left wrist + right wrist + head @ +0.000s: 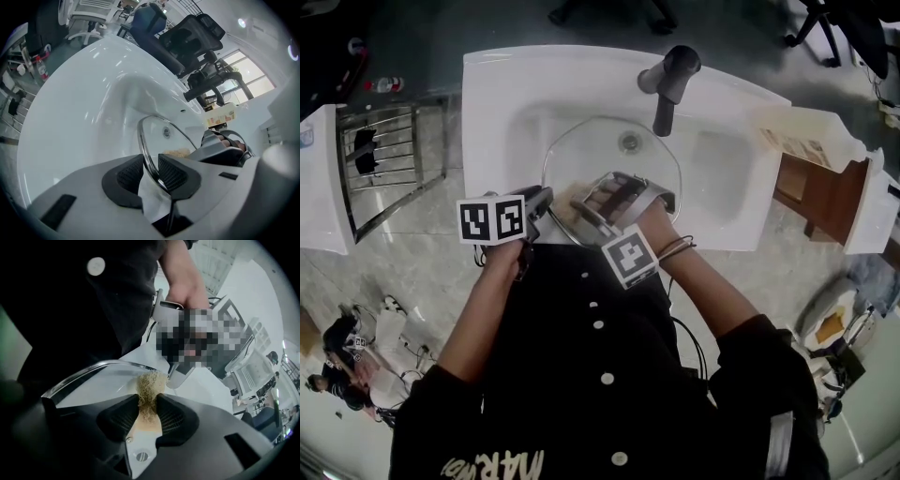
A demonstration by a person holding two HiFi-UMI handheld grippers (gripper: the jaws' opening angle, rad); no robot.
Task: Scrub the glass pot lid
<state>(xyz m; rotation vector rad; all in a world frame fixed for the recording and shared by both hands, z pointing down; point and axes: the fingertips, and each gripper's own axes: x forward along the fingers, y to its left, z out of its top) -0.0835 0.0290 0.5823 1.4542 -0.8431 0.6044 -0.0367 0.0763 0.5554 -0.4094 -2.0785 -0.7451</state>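
The round glass pot lid (614, 155) is held tilted over the white sink basin (502, 103). My left gripper (546, 201) is at the lid's near left edge. In the left gripper view its jaws (151, 174) are shut on the lid's metal rim (143, 150). My right gripper (581, 208) reaches in from the near side, over the lid's near part. It (150, 411) is shut on a tan fibrous scrub pad (151, 387), whose tip rests against the glass just inside the lid's rim (93, 369).
A dark faucet (667, 80) overhangs the basin's far side, with the drain (629, 142) below the lid. A metal rack (384, 159) stands left of the sink and a wooden cabinet (825, 192) to the right. Office chairs (187, 37) stand beyond the sink.
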